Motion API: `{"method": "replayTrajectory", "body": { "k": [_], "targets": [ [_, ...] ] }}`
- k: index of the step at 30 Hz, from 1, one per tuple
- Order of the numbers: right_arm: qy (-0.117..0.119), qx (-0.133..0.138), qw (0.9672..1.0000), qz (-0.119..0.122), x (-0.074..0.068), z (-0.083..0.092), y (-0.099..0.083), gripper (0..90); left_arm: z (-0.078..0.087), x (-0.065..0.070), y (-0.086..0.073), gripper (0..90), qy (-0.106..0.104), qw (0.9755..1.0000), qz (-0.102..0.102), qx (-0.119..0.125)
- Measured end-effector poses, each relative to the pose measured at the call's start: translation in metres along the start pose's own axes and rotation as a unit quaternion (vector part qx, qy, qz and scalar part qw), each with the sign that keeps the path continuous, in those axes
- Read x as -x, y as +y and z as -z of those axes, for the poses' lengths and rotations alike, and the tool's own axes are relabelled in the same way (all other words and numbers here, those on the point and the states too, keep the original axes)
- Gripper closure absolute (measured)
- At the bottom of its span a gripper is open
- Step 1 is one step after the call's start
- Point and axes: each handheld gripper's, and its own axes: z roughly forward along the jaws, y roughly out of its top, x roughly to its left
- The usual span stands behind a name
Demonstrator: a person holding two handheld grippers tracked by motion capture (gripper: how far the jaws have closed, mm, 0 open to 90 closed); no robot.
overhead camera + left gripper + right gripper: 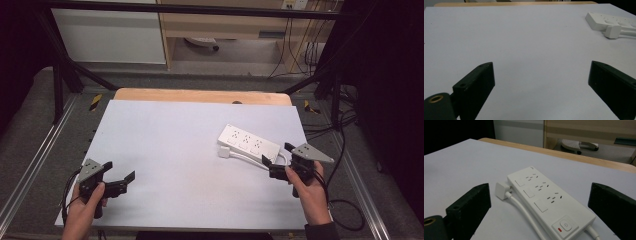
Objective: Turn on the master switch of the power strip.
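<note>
while the right gripper (280,161) hangs with jaws wide apart just beside the power strip (248,142) at the table's (165,145) right, its plug (224,152) lies loose alongside; best approach squarely, low. left gripper (120,176), likewise spread, waits well apart.

Quick count from my end: one white power strip (549,203) on the surface (175,150), with three sockets, three small square switches beside them and one main button with a red mark. One white plug (502,190), one cable. Two hand-held grippers, left hand-held gripper (120,181) and right hand-held gripper (277,155).
</note>
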Motion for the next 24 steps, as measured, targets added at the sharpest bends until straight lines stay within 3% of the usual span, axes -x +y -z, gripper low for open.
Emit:
{"method": "replayTrajectory", "body": {
  "k": [11,24],
  "targets": [
    [-0.018,-0.002,0.9998,0.011,0.003,0.012,-0.018,3.0,0.003,0.001,0.001,6.7,-0.003,1.0,0.003,0.009],
    [-0.042,-0.023,0.9988,-0.011,0.021,0.028,-0.051,3.3,0.005,0.003,0.001,6.6,-0.007,0.9999,0.002,0.013]
  ]
}}
